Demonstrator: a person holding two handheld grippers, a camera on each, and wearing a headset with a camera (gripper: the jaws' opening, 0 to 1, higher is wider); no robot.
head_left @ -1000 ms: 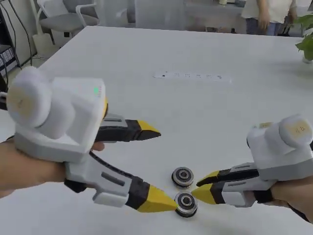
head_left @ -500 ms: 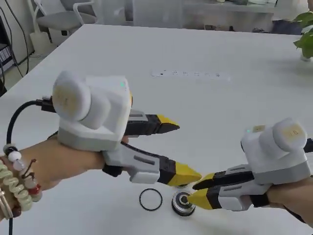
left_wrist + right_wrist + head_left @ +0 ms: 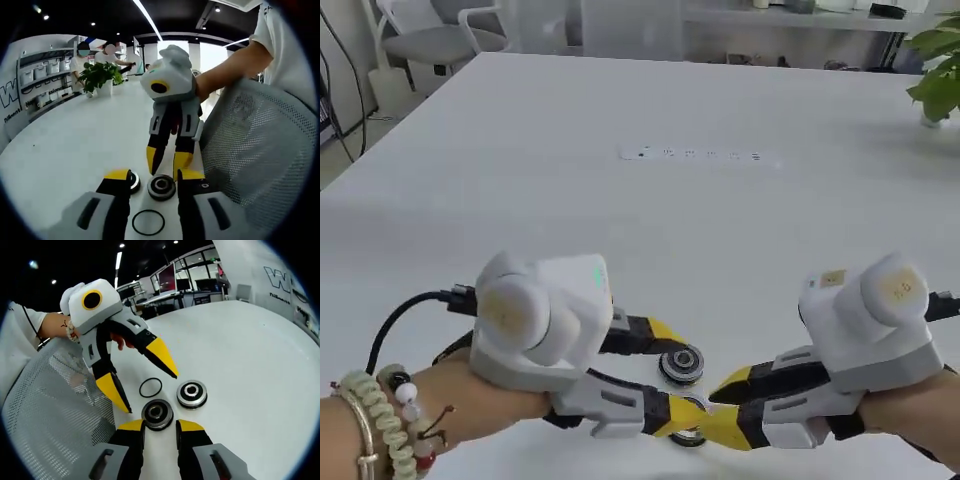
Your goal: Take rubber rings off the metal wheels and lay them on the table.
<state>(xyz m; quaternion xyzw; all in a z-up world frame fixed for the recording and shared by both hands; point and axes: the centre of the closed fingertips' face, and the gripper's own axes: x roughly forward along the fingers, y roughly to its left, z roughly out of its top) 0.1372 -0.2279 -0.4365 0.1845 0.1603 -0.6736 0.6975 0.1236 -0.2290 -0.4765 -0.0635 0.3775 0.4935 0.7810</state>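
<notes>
Your table (image 3: 520,150) is a broad white slab, bare apart from a white power strip (image 3: 695,154) at 12 o'clock from the wheels. Past its far edge in the head view, an office chair (image 3: 430,35) stands at 10 o'clock and a leafy plant (image 3: 935,85) at 2 o'clock. The left gripper view adds shelving (image 3: 45,80), people (image 3: 80,62) beside the plant, and a mesh chair back (image 3: 260,160) at 3 o'clock.

Your left gripper (image 3: 687,380) sits low over the table with its jaws spread wide. In its own view the near wheel (image 3: 161,187) lies between them, and the far wheel (image 3: 132,181) peeks from behind the jaw at 9 o'clock. Your right gripper (image 3: 161,427) faces it with its jaws apart, gripping nothing, its tips just short of the near wheel. The rubber ring (image 3: 150,387) lies flat on the table, at 11 o'clock from that wheel in the right gripper view and clear of both wheels.

A second ago no loose ring lay on the table. Half a second ago it showed at 9 o'clock of the near wheel in the head view, where your left gripper now covers it. That gripper has come down toward the wheels, while the right one has barely shifted.
</notes>
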